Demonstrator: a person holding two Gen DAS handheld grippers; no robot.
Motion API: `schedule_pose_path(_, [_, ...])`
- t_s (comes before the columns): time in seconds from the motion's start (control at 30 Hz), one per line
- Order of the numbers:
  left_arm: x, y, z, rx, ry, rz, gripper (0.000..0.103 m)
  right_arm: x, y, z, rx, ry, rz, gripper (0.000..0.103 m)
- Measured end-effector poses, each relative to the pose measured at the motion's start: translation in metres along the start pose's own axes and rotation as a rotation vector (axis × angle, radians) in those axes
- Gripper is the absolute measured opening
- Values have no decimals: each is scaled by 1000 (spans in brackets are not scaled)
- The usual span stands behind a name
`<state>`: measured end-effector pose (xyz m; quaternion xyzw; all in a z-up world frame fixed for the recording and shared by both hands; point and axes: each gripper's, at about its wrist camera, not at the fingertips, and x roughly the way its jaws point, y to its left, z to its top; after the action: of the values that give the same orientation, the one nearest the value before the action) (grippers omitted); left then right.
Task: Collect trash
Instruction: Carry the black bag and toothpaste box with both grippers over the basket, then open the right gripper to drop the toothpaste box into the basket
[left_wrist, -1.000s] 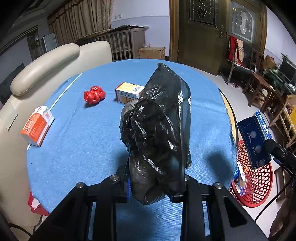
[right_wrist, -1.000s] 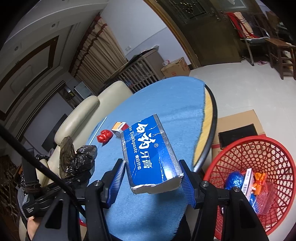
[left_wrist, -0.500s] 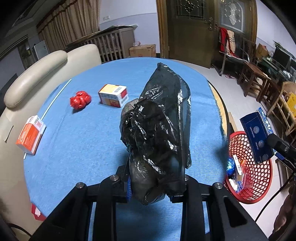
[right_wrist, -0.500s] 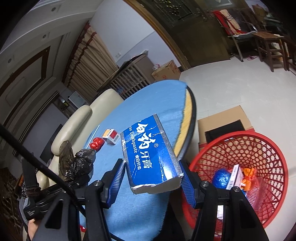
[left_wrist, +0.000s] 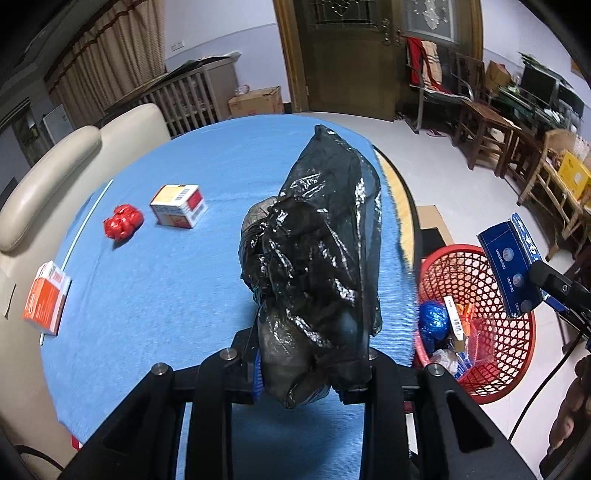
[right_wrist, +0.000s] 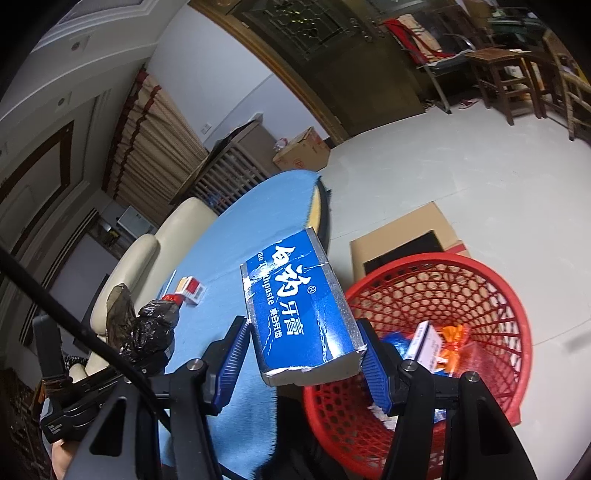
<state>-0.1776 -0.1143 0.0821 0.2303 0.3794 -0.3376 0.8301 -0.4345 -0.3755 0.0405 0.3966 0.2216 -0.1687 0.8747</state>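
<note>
Your right gripper (right_wrist: 306, 360) clamps the blue rectangular toothpaste carton (right_wrist: 301, 306) between its ribbed blue pads, holding it over the near rim of the red plastic mesh basket (right_wrist: 491, 291) on the floor beside the round blue-covered table (left_wrist: 155, 280). Your left gripper (left_wrist: 312, 376) pinches a crumpled black plastic bag (left_wrist: 317, 254) above that table, where a red wrapper ball (left_wrist: 122, 223) and two small cardboard boxes (left_wrist: 179, 205) lie.

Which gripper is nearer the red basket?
Right. The right gripper, holding the toothpaste box, hangs at the red basket rim; the left gripper, holding the black bag, is over the table.
</note>
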Motion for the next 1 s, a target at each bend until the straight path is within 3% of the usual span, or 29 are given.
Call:
schedule_pose_path(0.57, [-6, -15, 0, 115, -4, -60, 30, -24, -52, 5, 42, -27, -151, 61])
schedule_pose_path(1.0, [-9, -32, -2, 170, 6, -78, 30, -23, -70, 3, 66, -16, -208, 65])
